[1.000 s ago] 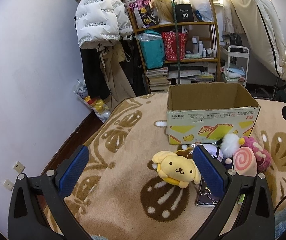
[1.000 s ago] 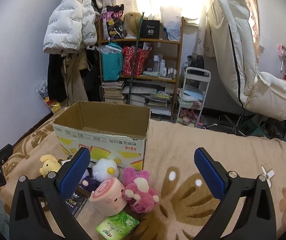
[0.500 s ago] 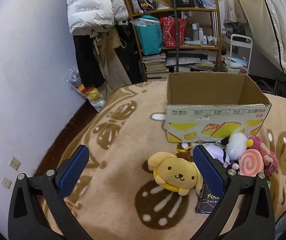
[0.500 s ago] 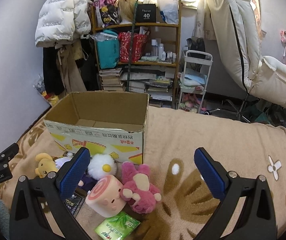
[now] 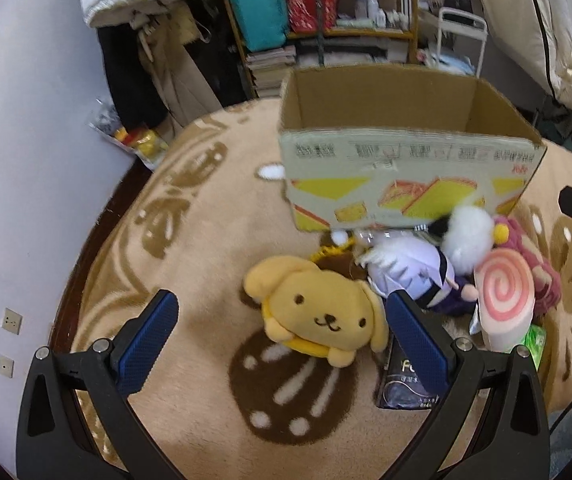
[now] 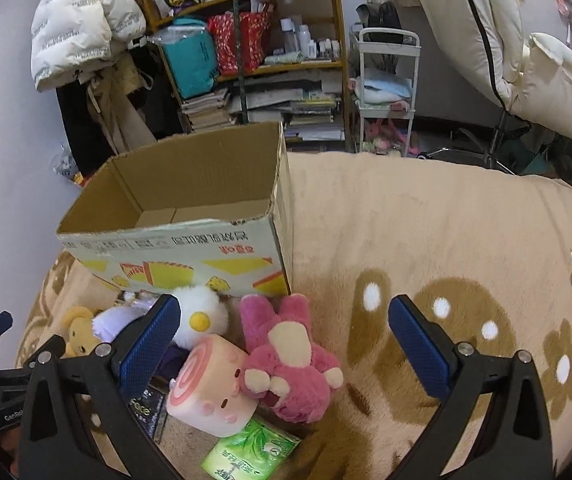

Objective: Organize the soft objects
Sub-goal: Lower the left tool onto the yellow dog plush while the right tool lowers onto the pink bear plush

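Note:
An open, empty cardboard box (image 5: 406, 176) stands on the tan blanket; it also shows in the right wrist view (image 6: 189, 240). Soft toys lie in front of it: a yellow dog plush (image 5: 318, 312), a white-and-purple doll (image 5: 418, 276), a white fluffy chick (image 6: 199, 314), a pink swirl roll plush (image 6: 209, 388) and a pink bear (image 6: 290, 356). My left gripper (image 5: 281, 336) is open, just above and around the yellow dog without touching it. My right gripper (image 6: 281, 340) is open above the pink bear and roll.
A dark tissue pack (image 5: 406, 388) and a green tissue pack (image 6: 249, 452) lie among the toys. Behind the bed stand a cluttered shelf (image 6: 253, 52), hung coats (image 6: 81, 28), a white cart (image 6: 386, 88) and a cream chair (image 6: 526, 60). A wall (image 5: 25, 160) is to the left.
Both grippers have moved forward and down toward the toys. The yellow dog now lies between my left fingers; the pink bear and roll sit closer under my right gripper.

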`<state>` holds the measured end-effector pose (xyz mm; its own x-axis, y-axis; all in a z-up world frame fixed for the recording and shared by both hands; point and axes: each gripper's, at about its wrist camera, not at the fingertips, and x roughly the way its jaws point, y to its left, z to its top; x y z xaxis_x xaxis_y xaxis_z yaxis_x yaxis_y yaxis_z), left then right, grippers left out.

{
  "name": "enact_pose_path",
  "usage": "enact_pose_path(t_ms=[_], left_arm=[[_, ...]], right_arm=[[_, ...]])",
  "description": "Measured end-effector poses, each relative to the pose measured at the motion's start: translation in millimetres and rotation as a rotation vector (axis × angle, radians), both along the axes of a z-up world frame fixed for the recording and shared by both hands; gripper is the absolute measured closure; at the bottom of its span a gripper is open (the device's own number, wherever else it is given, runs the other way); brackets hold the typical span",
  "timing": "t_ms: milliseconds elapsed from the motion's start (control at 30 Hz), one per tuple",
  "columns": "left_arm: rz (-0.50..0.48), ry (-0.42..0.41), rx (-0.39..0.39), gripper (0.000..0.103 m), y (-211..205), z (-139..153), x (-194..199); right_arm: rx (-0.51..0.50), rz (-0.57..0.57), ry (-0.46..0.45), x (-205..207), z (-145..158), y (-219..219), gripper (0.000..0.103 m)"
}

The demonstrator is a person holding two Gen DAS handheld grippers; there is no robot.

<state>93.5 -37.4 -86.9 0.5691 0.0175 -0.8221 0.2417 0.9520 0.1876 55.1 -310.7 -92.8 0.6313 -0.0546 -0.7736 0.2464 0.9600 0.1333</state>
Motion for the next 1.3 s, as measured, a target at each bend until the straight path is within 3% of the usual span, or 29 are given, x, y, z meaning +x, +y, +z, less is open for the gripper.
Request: enact_pose_path(t_ms=[233, 600, 933, 1233, 1300], left_arm=[[-0.02, 0.107, 0.015, 0.001, -10.6, -27.0, 8.4], [-0.017, 0.174, 0.046, 0.001, -17.3, -51.2, 17.7], [-0.017, 0.195, 0.081, 0.002, -21.4, -65.7, 24.2], [-0.001, 0.212, 0.053, 0.004, -16.8, -69.5, 27.5], [0.006, 0.219, 0.046, 0.003, -12.9, -72.2, 31.5]], right_arm=[[-0.029, 0.018, 0.062, 7.1, -19.3, 6.6, 0.0], [0.043, -0.006, 0.207, 20.5, -56.3, -6.2, 0.0], [0.052, 0.013, 0.224, 24.4, -63.3, -0.8, 0.004], [0.225, -0.051, 0.244, 25.3, -73.1, -24.1, 0.004], [0.229, -0.054, 0.247, 27.2, -75.3, -25.6, 0.009]])
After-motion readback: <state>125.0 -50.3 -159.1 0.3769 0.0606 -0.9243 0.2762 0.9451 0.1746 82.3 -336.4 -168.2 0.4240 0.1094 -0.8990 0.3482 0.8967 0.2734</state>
